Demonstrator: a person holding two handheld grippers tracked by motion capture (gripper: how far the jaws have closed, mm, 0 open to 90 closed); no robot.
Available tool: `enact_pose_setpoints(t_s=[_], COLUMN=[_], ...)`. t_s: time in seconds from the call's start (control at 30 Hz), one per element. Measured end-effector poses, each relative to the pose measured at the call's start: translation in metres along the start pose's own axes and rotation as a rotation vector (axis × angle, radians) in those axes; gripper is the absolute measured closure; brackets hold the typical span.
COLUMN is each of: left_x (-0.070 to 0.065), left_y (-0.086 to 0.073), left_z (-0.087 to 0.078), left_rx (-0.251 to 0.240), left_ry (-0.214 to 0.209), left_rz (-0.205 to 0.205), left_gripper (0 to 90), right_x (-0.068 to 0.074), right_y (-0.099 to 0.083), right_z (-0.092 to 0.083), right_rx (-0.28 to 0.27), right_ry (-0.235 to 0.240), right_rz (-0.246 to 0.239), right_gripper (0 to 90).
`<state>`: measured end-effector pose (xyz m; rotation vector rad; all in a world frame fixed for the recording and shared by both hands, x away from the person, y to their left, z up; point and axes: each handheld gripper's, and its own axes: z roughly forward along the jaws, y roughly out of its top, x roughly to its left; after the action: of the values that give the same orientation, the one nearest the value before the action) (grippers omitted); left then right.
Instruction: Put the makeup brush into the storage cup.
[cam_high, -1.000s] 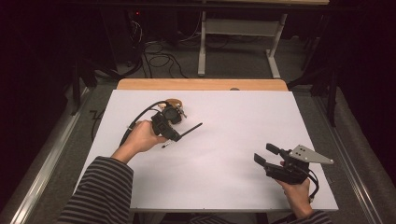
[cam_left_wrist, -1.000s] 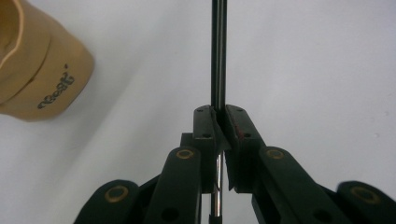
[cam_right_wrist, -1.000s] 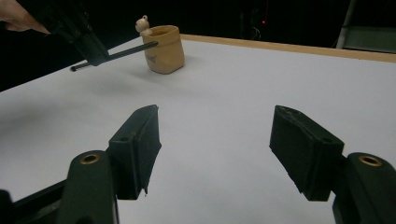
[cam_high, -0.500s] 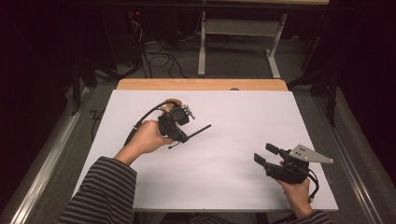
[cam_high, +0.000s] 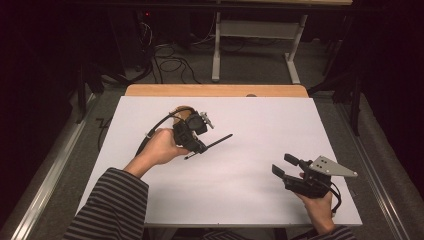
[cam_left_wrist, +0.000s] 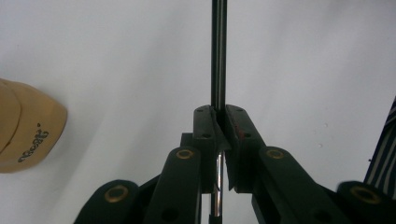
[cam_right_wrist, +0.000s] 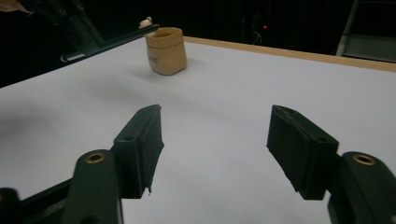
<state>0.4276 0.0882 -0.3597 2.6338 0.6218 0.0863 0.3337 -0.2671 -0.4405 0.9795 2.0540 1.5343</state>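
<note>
Left hand-held gripper (cam_left_wrist: 218, 126) clamps a slim, glossy black pen (cam_left_wrist: 219, 51).

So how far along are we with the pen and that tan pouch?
Pickup looks done: the left gripper is clamped on the black pen, held above the table. Left: getting it to the tan pouch. The right gripper is open, empty, jaws just closing slightly.
</note>
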Motion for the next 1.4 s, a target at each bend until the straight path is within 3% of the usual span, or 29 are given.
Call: enact_pose_setpoints(t_s=[0.3,0.4,0.57,1.4], left_x=[-0.004,-0.004,-0.006,-0.012], left_y=[0.004,0.006,0.010,0.018], left_z=[0.004,0.004,0.005,0.009], left_rx=[0.009,0.011,0.011,0.038], left_ry=[-0.013,-0.014,-0.017,-0.036], left_rz=[0.021,0.027,0.041,0.061], left_gripper=[83.5,83.6,83.5,83.5], right_x=[0.001,0.005,0.006,0.021], right_y=[0.004,0.007,0.011,0.049], right_z=[-0.003,-0.005,-0.004,0.016], right_rx=[-0.024,-0.042,-0.023,0.033], right_ry=[-0.004,-0.057,-0.064,-0.006], right_rz=[0.008,-0.013,-0.037,-0.194], right_gripper=[36.0,33.5,33.2,39.3])
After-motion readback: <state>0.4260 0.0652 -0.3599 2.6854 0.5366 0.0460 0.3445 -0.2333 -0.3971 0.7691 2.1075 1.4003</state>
